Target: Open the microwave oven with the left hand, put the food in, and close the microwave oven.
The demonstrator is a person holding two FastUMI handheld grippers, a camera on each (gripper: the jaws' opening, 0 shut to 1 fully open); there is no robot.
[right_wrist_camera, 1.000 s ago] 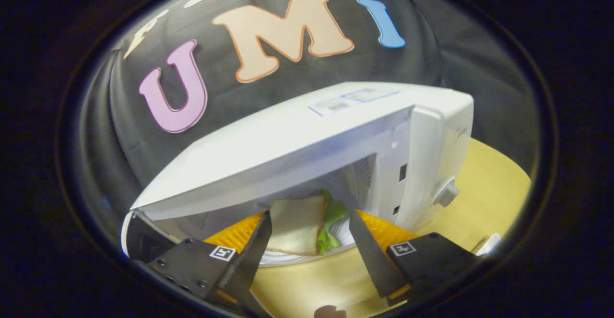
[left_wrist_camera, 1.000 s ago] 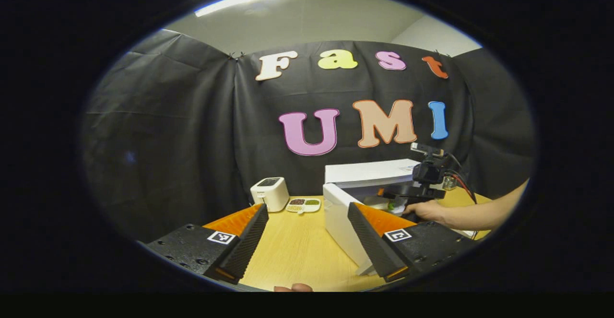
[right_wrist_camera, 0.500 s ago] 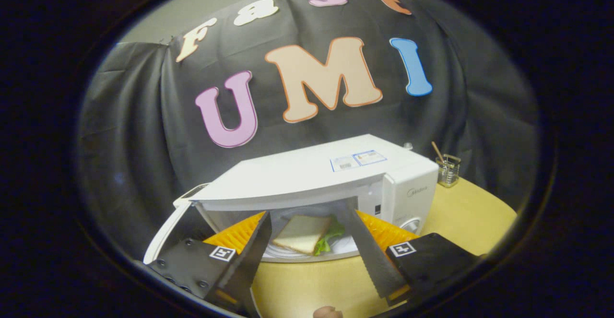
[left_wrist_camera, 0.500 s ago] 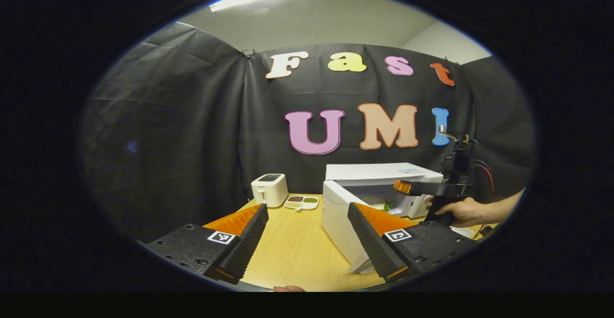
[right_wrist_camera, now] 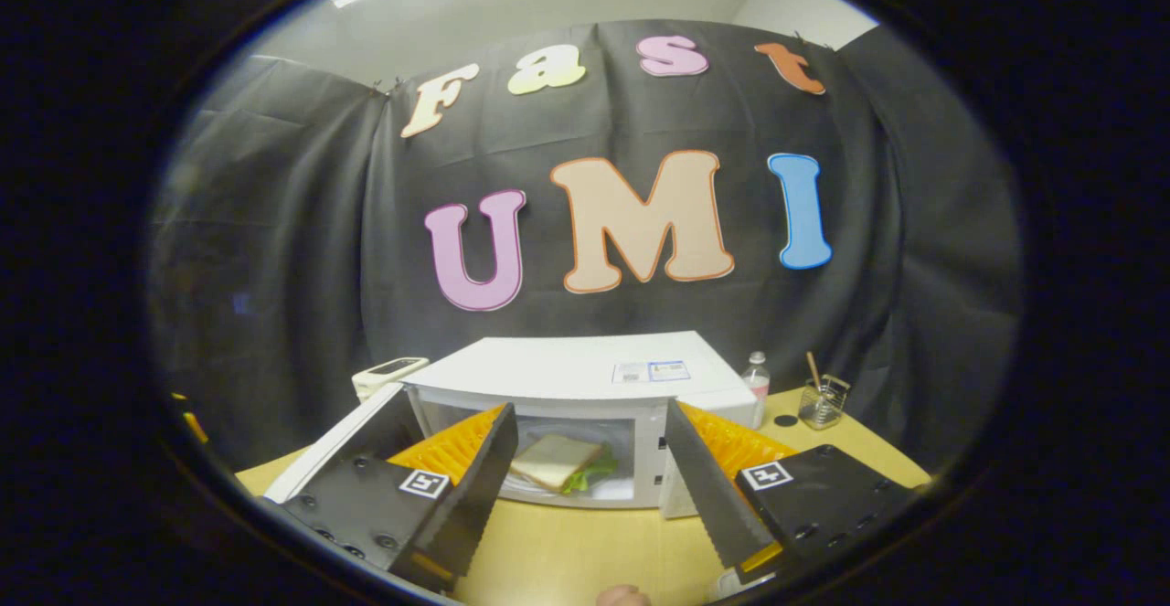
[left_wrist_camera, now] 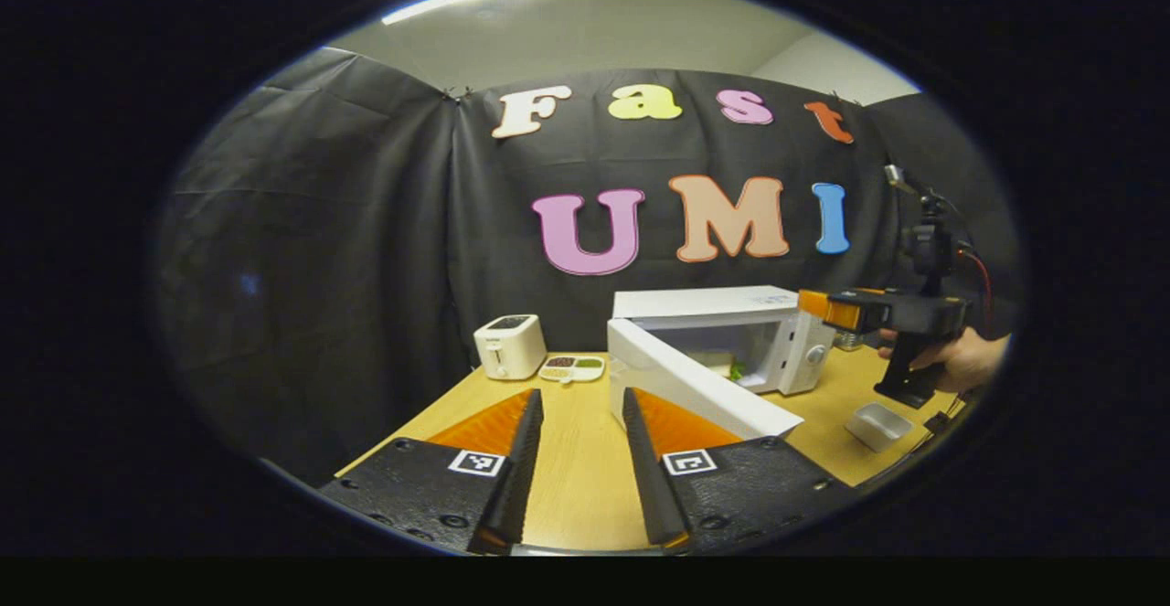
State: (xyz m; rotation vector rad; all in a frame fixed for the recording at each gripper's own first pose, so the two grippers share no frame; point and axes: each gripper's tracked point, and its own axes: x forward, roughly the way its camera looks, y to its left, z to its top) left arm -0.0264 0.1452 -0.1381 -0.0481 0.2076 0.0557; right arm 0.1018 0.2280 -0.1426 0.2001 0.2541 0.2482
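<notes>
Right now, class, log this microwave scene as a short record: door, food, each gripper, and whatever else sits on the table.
microwave oven: white, on the wooden table
door: swung open
food: sandwich with lettuce, on a plate inside the cavity
left gripper: open, empty, in front of the door
right gripper: open, empty, outside the oven, facing the sandwich
other items: white toaster, divided snack dish, small white tray, bottle, glass jar

The sandwich (right_wrist_camera: 556,462) is partly hidden by a finger of the right gripper (right_wrist_camera: 590,487). Contents of the small tray (left_wrist_camera: 572,367) cannot be made out.
</notes>
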